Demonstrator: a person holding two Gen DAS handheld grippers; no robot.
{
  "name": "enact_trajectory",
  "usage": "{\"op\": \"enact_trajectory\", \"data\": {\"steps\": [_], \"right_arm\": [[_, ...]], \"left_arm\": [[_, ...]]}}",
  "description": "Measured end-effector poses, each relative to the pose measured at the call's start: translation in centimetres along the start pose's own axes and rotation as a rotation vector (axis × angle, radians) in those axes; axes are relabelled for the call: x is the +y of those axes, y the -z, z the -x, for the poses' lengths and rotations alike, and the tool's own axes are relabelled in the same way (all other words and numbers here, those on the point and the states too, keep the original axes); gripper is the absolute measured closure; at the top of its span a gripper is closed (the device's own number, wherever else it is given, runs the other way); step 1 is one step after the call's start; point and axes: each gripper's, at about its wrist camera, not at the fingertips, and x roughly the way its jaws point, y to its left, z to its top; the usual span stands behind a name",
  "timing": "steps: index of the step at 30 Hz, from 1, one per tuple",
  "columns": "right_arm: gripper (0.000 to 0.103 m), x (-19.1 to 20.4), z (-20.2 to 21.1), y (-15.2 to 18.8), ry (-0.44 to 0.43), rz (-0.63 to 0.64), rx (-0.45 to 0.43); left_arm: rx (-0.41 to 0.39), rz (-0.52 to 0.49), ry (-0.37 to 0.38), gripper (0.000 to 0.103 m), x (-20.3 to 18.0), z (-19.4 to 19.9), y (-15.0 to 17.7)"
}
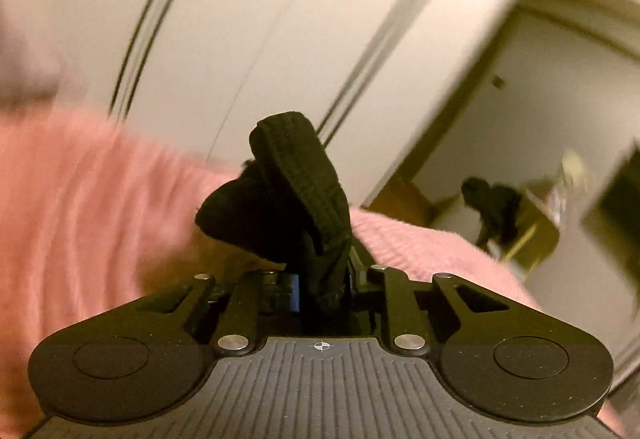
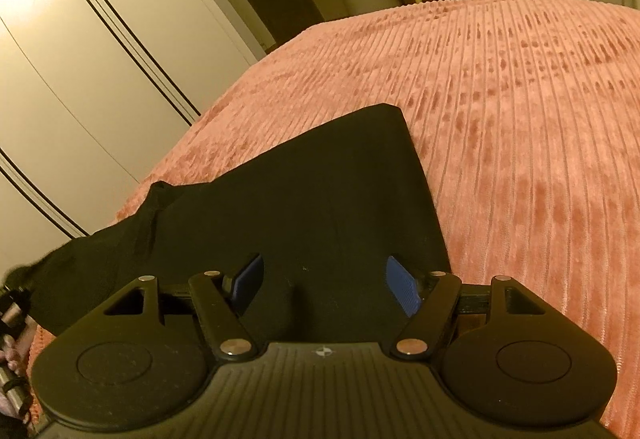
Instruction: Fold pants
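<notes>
- My left gripper (image 1: 324, 279) is pinched tight on a bunched hem of the black pants (image 1: 296, 199), lifted above the pink bedspread (image 1: 80, 219).
- My right gripper (image 2: 326, 287) stands spread, its blue pads (image 2: 404, 289) straddling the pants (image 2: 320, 191) lying flat on the bedspread (image 2: 520, 119).

Pants (image 2: 320, 199) on bedspread (image 2: 520, 119)

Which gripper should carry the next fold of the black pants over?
Left, probably. The left gripper is already shut on a bunched edge of the black pants. The right gripper stands open above the flat part on the pink bedspread, holding nothing.
</notes>
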Motion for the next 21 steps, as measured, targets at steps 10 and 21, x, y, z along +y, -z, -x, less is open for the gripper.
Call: {"op": "enact_trajectory", "data": {"steps": [10,21], "right_arm": [[0.034,-0.5,1.2,-0.3,-0.056,-0.043,-0.05],[0.034,-1.5,2.0,-0.5,-0.106,-0.098,-0.082]], "left_arm": [[-0.098,-0.523,0.191,0.079,-17.2,5.9,3.9],[0.096,-0.881,0.334,0.079,-28.5,4.5,15.2]]}}
